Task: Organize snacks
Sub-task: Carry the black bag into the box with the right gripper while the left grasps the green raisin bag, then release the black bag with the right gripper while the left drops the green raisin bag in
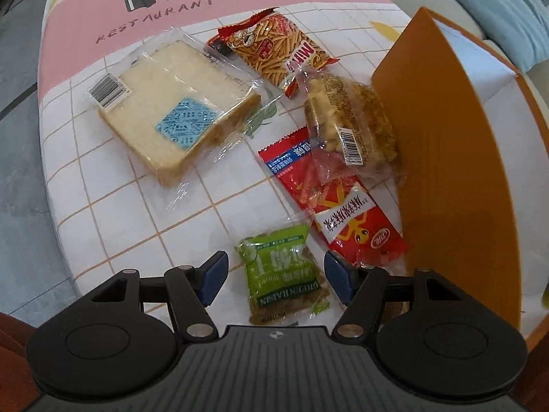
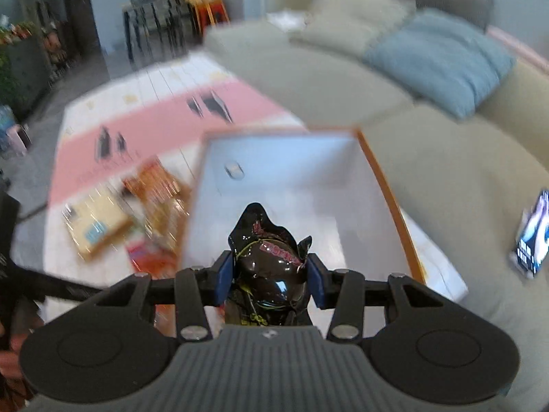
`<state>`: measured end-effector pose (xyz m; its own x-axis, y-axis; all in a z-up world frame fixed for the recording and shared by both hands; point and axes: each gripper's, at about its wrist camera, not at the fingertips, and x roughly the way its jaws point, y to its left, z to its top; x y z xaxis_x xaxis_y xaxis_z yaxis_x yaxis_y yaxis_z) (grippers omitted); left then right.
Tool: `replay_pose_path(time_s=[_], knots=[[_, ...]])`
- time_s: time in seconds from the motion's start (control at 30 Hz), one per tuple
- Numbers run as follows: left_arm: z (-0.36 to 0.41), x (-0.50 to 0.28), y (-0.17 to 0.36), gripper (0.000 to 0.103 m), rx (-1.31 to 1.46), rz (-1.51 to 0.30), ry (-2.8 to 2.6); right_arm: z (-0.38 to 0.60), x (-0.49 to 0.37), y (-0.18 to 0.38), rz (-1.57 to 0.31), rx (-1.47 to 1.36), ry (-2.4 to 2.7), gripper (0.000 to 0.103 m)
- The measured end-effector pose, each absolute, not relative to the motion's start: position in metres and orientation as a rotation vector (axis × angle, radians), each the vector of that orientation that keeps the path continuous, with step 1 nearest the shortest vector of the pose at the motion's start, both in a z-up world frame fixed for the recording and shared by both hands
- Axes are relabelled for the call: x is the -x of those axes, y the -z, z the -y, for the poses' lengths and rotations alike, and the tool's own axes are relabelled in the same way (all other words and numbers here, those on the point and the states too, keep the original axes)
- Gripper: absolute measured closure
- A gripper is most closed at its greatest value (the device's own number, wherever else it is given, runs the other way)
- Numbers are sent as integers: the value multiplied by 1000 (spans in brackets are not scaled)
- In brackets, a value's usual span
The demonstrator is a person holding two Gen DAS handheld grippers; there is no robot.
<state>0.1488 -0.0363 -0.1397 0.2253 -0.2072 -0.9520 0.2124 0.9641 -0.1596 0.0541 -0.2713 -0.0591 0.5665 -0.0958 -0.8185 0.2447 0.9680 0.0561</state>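
Note:
My left gripper (image 1: 276, 279) points down at the table, open, with a small green raisin packet (image 1: 286, 276) lying between its blue pads and untouched by them. Beyond it lie a red snack bag (image 1: 338, 202), a clear-wrapped biscuit pack (image 1: 357, 127), a red and yellow stick-snack bag (image 1: 274, 48) and wrapped sliced bread (image 1: 175, 103). The orange box (image 1: 456, 171) stands at the right. My right gripper (image 2: 271, 278) is shut on a glossy black snack bag (image 2: 269, 267), held above the near edge of the orange box (image 2: 384, 185), whose white inside holds one small object (image 2: 234, 171).
The table wears a white grid cloth with a pink band (image 1: 192, 3). A grey-green sofa (image 2: 446, 178) with a blue cushion (image 2: 442, 58) lies beyond the box. A phone (image 2: 533, 237) rests on the sofa at the right. Chairs and shelves stand far back.

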Motion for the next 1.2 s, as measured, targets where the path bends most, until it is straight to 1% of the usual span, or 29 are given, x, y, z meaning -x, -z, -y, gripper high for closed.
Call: replay_pose_path(time_s=[0.13,0.23,0.33,0.4,0.53,0.6,0.7,0.87,0.93,1.07,1.13,1.2], knots=[[43,-151,147,28,-31,-1339,266,294,-62,88,-1104,-224,198,59],[48,-152,153,28,-59,-1359,246,298,-64,98,-1169,-203,181,59],[49,-153,155,37,-49,-1369,252,296,-73,107,-1229,-129,168,58],[52,-152,155,45,-64,-1368,259,299,-80,115,-1269,-95,156,58],[54,-150,155,50,-87,-1358,268,310,-87,133,-1346,-109,135,58],[52,-150,152,55,-77,-1351,272,314,-88,138,-1369,-125,142,58],[47,-150,146,58,-57,-1345,282,315,-90,142,-1389,-120,140,58],[43,-147,125,59,-61,-1303,293,307,-96,146,-1384,-23,146,57],[44,-144,113,59,-66,-1282,303,307,-97,149,-1403,-17,136,55],[47,-140,85,59,-57,-1236,333,306,-98,151,-1423,4,131,55],[51,-135,69,59,-58,-1203,352,306,-96,147,-1419,7,134,49],[56,-131,52,59,-63,-1163,380,306,-93,142,-1403,17,150,47]])
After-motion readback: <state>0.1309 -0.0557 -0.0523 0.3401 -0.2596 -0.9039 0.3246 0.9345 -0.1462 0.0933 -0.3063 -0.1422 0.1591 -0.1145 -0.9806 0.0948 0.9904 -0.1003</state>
